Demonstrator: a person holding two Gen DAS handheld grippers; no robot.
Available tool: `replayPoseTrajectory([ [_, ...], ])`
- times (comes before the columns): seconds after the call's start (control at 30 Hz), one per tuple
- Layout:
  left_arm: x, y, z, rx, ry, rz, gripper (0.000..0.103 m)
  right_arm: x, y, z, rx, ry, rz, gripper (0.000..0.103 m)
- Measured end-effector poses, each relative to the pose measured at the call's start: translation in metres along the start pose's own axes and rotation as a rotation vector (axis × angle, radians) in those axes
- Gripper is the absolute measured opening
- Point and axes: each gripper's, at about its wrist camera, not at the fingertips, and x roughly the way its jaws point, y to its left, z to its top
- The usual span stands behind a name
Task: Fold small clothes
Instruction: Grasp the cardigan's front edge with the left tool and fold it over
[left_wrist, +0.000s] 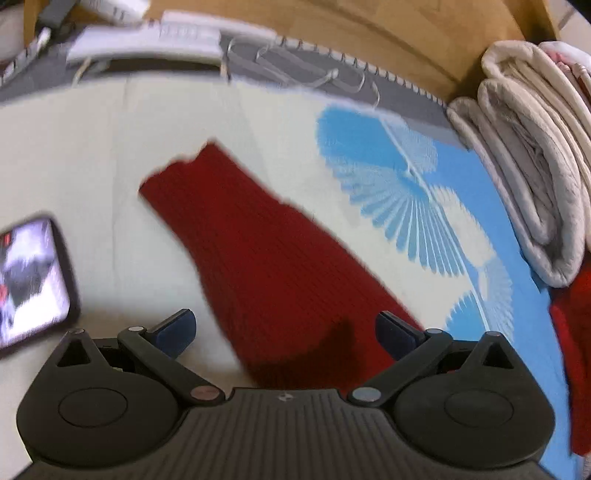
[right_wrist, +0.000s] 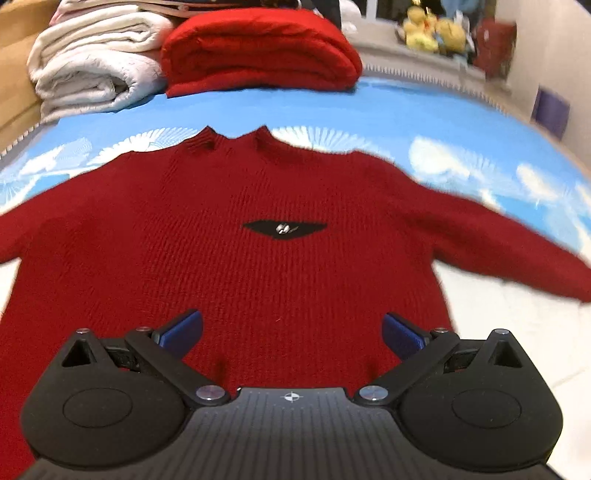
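A red sweater (right_wrist: 258, 251) lies flat and face up on the bed sheet (right_wrist: 369, 110), which is blue with white fans far from the grippers and plain pale near them. The sweater's neck points away, toward a folded red blanket (right_wrist: 258, 48) and a stack of pale quilts (right_wrist: 92, 62) just past the neck. Its black badge (right_wrist: 284, 229) sits in the middle of the chest. Both sleeves stick out to the sides.

The right gripper (right_wrist: 293, 330) hangs over the bottom part of the sweater, its jaws spread wide and holding nothing. The left gripper (left_wrist: 284, 330) is over the sweater's left sleeve (left_wrist: 258, 251), near where the sleeve gets wider. Its jaws are wide too, and empty. A phone (left_wrist: 33, 280) lies on the sheet, off to the side of that sleeve. (The left picture is blurry, so the sleeve's edges are hard to make out.)

No fold looks made yet, so this seems like the very start. A good first step would be to bring a sleeve in across the chest. To do it well, pinch the sleeve close to its end, lift only a little, and lay it straight over the badge so it does not bunch. The knit is soft and stretchy, so a hard tug could drag the whole sweater crooked
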Motion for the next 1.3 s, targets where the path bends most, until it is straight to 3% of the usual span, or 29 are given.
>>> replayPoseTrajectory([
  [0.07,0.001,-0.013,0.003,0.034,0.007,-0.018,0.059,0.0,0.002,-0.001,-0.002,0.006,-0.003,0.102],
  [0.1,-0.002,-0.02,0.005,0.048,-0.005,-0.005,0.013,0.0,0.004,-0.002,-0.018,0.002,-0.01,0.102],
  [0.23,-0.051,-0.057,0.003,0.098,-0.112,-0.123,0.014,-0.011,0.004,-0.004,-0.061,-0.036,-0.029,0.102],
  [0.33,-0.105,-0.109,-0.021,0.251,-0.208,-0.265,0.014,-0.018,-0.001,-0.003,-0.053,-0.043,-0.031,0.102],
  [0.4,-0.143,-0.149,-0.052,0.348,-0.212,-0.4,0.014,-0.02,-0.006,-0.001,-0.03,-0.038,-0.025,0.102],
  [0.5,-0.199,-0.199,-0.123,0.506,-0.191,-0.567,0.014,-0.022,-0.015,0.003,0.018,-0.029,0.005,0.102],
  [0.6,-0.242,-0.232,-0.228,0.745,-0.184,-0.713,0.016,-0.022,-0.021,0.003,0.035,-0.01,0.02,0.102],
  [0.63,-0.246,-0.238,-0.266,0.856,-0.146,-0.772,0.019,-0.021,-0.024,0.004,0.037,-0.006,0.021,0.102],
  [0.67,-0.245,-0.242,-0.301,0.964,-0.063,-0.834,0.022,-0.02,-0.027,0.004,0.038,0.001,0.016,0.102],
  [0.7,-0.238,-0.244,-0.331,1.06,0.059,-0.885,0.032,-0.02,-0.032,0.004,0.044,0.004,0.004,0.102],
  [0.73,-0.228,-0.245,-0.355,1.124,0.176,-0.885,0.044,-0.019,-0.038,0.004,0.05,0.008,-0.009,0.102],
  [0.77,-0.22,-0.243,-0.369,1.151,0.245,-0.833,0.049,-0.018,-0.045,0.005,0.057,0.018,-0.016,0.102],
  [0.83,-0.208,-0.224,-0.371,1.121,0.245,-0.766,0.076,-0.016,-0.06,0.005,0.099,0.043,-0.02,0.102],
  [0.9,-0.206,-0.198,-0.351,1.094,0.171,-0.728,0.094,-0.018,-0.076,0.003,0.152,0.06,-0.003,0.102],
  [1.0,-0.207,-0.151,-0.306,1.075,0.03,-0.615,0.102,-0.022,-0.098,0.0,0.199,0.066,0.007,0.102],
  [1.1,-0.195,-0.107,-0.263,1.055,-0.045,-0.411,0.102,-0.025,-0.119,-0.004,0.227,0.074,-0.016,0.102],
  [1.13,-0.191,-0.092,-0.252,1.049,-0.035,-0.35,0.102,-0.025,-0.124,-0.006,0.236,0.077,-0.021,0.102],
  [1.2,-0.182,-0.061,-0.237,1.015,0.015,-0.305,0.102,-0.025,-0.137,-0.012,0.263,0.086,-0.014,0.102],
  [1.3,-0.164,-0.026,-0.225,0.953,0.15,-0.327,0.103,-0.018,-0.152,-0.025,0.299,0.154,0.028,0.102],
])
